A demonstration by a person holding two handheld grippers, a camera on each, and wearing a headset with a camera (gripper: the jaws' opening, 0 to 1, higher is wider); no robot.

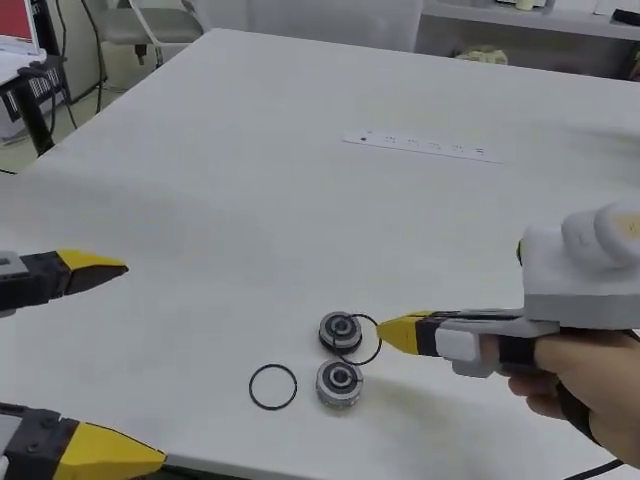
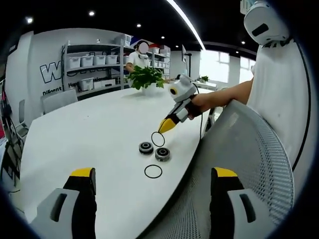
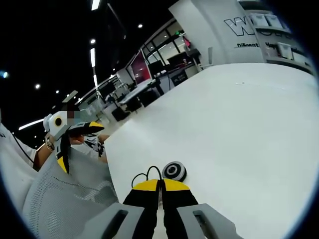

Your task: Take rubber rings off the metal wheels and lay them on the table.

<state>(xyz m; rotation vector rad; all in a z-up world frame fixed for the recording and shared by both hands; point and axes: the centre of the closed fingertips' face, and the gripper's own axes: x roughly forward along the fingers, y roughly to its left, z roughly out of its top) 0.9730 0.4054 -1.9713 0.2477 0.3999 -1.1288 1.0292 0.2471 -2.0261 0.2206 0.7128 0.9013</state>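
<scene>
**Item 1. Near wheel** (image 1: pixel 339 384). Metal, laid flat on the white table (image 1: pixel 230 200), close to the person's edge. It is taken as the reference for every entry below, with sides as seen in the head view.

**Item 2. Far wheel** (image 1: pixel 337 330). Metal, laid flat just beyond the near wheel. The two are set almost rim to rim.

**Item 3. Loose ring** (image 1: pixel 250 387). Black rubber, laid flat on the table just left of the near wheel and apart from it.

**Item 4. Held ring** (image 1: pixel 363 362). Black rubber, found just beyond the near wheel and slightly to its right. It is tilted, and its outline overlaps the far wheel's right side. Whether it touches that wheel cannot be told.

**Item 5. Right gripper** (image 1: pixel 385 333). Yellow-tipped and carried in a hand (image 1: pixel 560 385), with its tip beyond and right of the near wheel. The jaws are pressed together, and the held ring is pinched between them at its right rim.

**Item 6. Left gripper** (image 1: pixel 142 364). Yellow-tipped, kept well left of the near wheel at the table's front edge. The jaws are spread wide and nothing is held between them.

**Item 7. Power strip** (image 1: pixel 420 145). White, laid on the table well beyond the near wheel.

**Item 8. Mesh chair** (image 2: pixel 249 159). Grey, seen in the left gripper view off the table edge on the near wheel's side.
</scene>
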